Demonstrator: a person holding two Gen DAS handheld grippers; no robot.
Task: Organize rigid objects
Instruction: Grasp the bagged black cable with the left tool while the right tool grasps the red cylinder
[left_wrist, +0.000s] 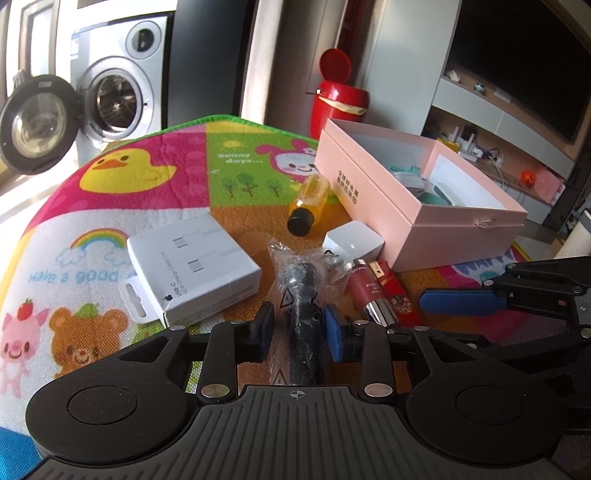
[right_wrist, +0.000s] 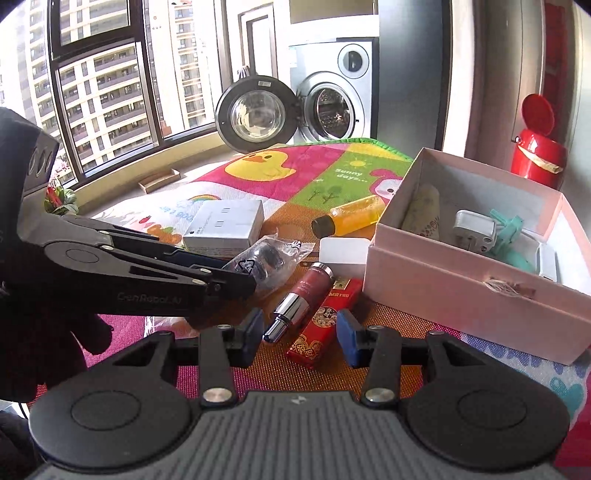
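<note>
Cartoon play mat ("Sunny days..."): left gripper jaws straddle bagged black item; right gripper jaws parted, empty.

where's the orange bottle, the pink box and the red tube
orange bottle (left_wrist: 309, 197), left wrist view, on its clear body
pink box (right_wrist: 461, 291), right wrist view, on its front wall
red tube (right_wrist: 312, 286), right wrist view, on its red barrel

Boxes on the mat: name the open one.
The pink box, beside the right gripper: lidless, a charger and teal items visible inside. The white cable box and small white box are closed.
</note>
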